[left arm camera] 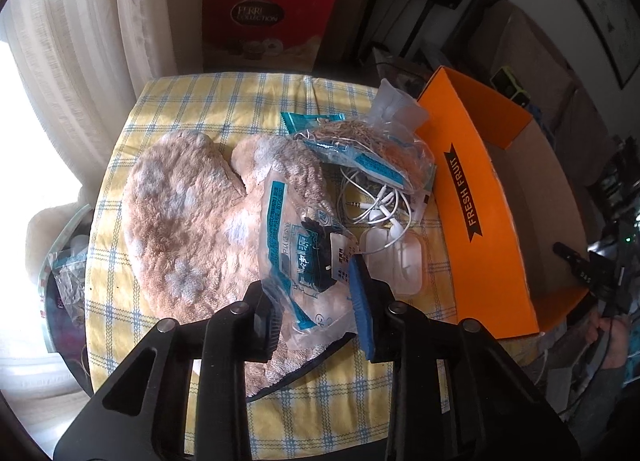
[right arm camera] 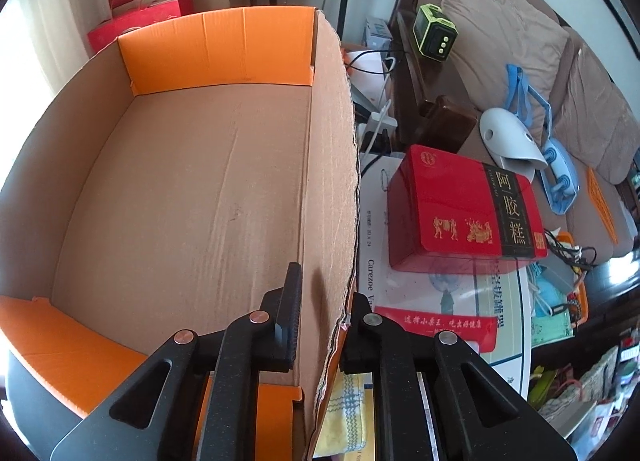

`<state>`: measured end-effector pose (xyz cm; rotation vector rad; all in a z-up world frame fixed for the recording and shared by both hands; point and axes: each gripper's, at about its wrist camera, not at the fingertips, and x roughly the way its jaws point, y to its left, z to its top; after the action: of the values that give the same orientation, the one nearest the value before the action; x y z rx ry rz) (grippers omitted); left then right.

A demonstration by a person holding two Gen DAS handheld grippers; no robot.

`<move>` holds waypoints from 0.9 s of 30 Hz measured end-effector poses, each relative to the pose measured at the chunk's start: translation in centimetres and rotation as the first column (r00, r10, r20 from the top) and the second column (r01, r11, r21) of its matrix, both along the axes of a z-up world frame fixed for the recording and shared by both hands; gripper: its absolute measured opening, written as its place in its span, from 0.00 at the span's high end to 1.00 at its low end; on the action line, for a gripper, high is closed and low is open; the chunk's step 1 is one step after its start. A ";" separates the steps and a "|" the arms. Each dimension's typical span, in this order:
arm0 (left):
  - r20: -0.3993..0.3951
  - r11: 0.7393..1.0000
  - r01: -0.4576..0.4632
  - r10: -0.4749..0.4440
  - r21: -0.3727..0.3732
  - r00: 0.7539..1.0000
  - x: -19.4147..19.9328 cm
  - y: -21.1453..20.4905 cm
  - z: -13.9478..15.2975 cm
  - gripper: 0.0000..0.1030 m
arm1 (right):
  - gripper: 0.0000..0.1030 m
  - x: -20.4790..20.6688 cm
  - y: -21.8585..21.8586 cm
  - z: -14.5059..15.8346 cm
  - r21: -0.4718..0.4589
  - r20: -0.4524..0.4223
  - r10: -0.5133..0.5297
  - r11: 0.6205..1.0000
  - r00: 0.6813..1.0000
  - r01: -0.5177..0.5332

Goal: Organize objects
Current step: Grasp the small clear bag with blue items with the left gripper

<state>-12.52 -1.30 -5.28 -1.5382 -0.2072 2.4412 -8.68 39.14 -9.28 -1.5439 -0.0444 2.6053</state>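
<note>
— What does your left hand-held gripper (left arm camera: 320,301) have?

— It's pinched onto a clear blue-printed packet (left arm camera: 298,257) lying on the plush mitt (left arm camera: 192,221).

— And the right?

— My right hand-held gripper (right arm camera: 322,321) clamps the cardboard box (right arm camera: 180,189) wall, one finger inside, one outside.

"FRESH FRUIT" (black ribbon) on orange box (left arm camera: 460,197)

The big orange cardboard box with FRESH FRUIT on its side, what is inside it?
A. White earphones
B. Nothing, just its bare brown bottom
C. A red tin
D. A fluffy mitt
B: the right wrist view looks straight into the big orange cardboard box, and only its bare brown floor shows.
</note>
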 end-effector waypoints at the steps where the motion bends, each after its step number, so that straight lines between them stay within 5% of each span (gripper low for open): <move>1: -0.005 1.000 0.007 -0.007 0.001 1.000 0.1 0.1 0.2 0.79 | 0.89 0.1 0.0 0.1 0.005 -0.003 0.009 1.000 1.000 -0.009; 13: -0.073 0.993 0.107 -0.104 0.039 0.992 1.2 2.3 3.6 0.88 | 0.89 1.6 -2.1 0.9 0.104 -0.024 0.185 0.978 0.982 -0.182; 20: -0.101 0.990 0.140 -0.137 0.024 0.986 1.6 3.9 5.2 0.90 | 0.89 1.8 -2.5 0.9 0.094 -0.032 0.189 0.978 0.981 -0.185; 21: -0.095 0.991 0.131 -0.130 0.006 0.987 1.5 3.9 5.0 0.88 | 0.89 1.8 -2.4 0.9 0.089 -0.033 0.181 0.980 0.983 -0.178; 24: -0.086 0.993 0.115 -0.115 -0.005 0.990 1.9 3.4 4.1 0.59 | 0.88 1.9 -2.0 0.8 0.056 -0.034 0.145 0.988 0.989 -0.143; 27: -0.079 0.995 0.102 -0.102 -0.005 0.992 2.5 2.8 2.9 0.47 | 0.54 2.4 -1.6 1.1 0.048 -0.038 0.077 0.996 0.996 -0.075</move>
<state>-10.06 1.47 -2.39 -1.4130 -0.1096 2.4164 -6.32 37.54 -8.22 -1.5035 -0.1628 2.6716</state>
